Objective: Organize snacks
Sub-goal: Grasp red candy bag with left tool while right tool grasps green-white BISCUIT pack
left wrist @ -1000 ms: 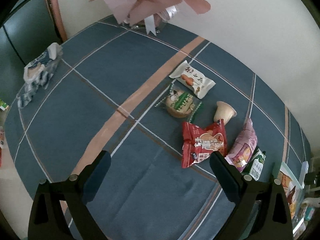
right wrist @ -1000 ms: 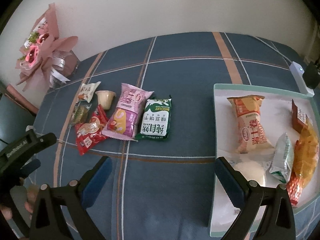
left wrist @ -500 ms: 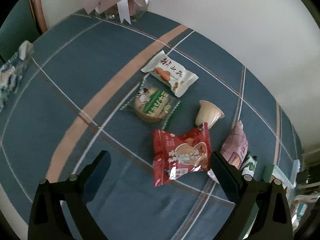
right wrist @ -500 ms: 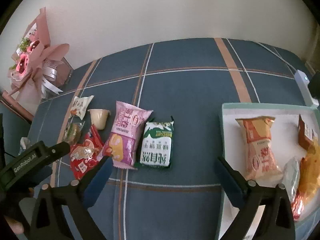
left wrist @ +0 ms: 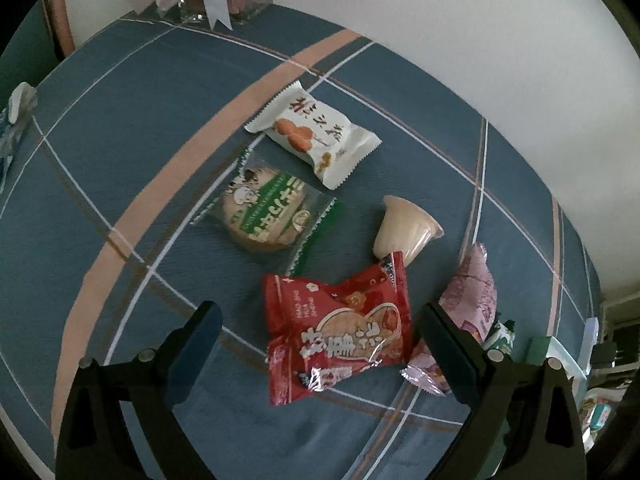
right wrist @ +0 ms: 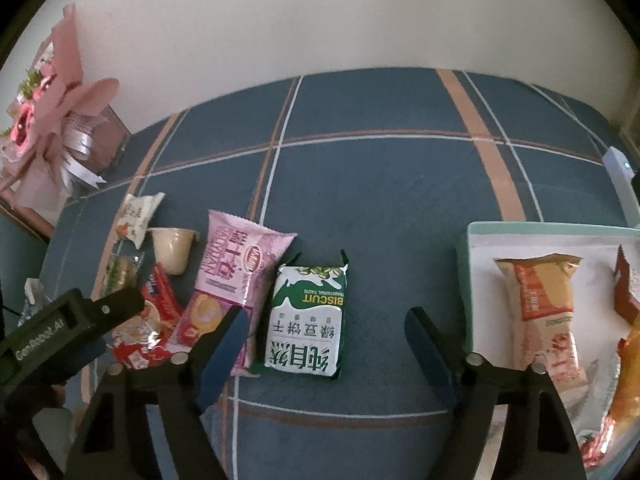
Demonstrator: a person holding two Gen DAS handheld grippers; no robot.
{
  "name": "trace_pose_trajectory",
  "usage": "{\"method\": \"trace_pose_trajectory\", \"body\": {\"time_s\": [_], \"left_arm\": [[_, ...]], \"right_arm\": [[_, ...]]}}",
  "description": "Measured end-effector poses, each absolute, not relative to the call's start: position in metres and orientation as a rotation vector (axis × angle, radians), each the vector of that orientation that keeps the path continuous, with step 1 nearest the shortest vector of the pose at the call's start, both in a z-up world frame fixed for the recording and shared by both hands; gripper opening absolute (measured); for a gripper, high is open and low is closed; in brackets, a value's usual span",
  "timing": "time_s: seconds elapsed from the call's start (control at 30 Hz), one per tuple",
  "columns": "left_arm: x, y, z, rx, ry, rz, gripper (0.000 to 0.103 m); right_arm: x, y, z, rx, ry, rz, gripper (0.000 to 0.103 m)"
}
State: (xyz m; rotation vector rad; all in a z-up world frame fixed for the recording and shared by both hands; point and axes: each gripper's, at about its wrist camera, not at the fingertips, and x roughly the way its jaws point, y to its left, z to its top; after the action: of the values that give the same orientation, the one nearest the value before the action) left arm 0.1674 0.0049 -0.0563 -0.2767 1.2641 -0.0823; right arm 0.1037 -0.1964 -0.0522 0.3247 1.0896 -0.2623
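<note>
Two grippers descend on the desk's snacks: left gripper, jaws wide, straddles the red packet, while the right gripper, jaws closing, should centre on the green biscuit pack before pinching.

My left gripper hung over the blue plaid-clothed desk, its jaws wide apart, with the crinkled red foil snack packet lying between them, untouched. Just beyond it lay a round biscuit in a clear green-printed wrapper and a small beige jelly cup tipped on its side. Farther off sat a white pillow packet. A pink bag lay beside my right finger.
</note>
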Motion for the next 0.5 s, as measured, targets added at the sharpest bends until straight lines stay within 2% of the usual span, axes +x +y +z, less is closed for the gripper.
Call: {"method": "trace_pose_trajectory", "body": {"time_s": [0.17,0.3,0.5], "left_arm": [[0.172,-0.006,-0.067,-0.259,1.286,-0.087,0.095],[0.173,-0.017,-0.074,-0.234,1.305,-0.096,0.081],[0.173,-0.027,-0.076,-0.185,1.294,-0.077,0.075]], "right_arm": [[0.111,-0.197,-0.066,0.314,1.115,-0.259,0.068],[0.116,-0.194,-0.072,0.307,1.125,-0.250,0.062],[0.119,-0.193,-0.076,0.295,1.129,-0.261,0.055]]}}
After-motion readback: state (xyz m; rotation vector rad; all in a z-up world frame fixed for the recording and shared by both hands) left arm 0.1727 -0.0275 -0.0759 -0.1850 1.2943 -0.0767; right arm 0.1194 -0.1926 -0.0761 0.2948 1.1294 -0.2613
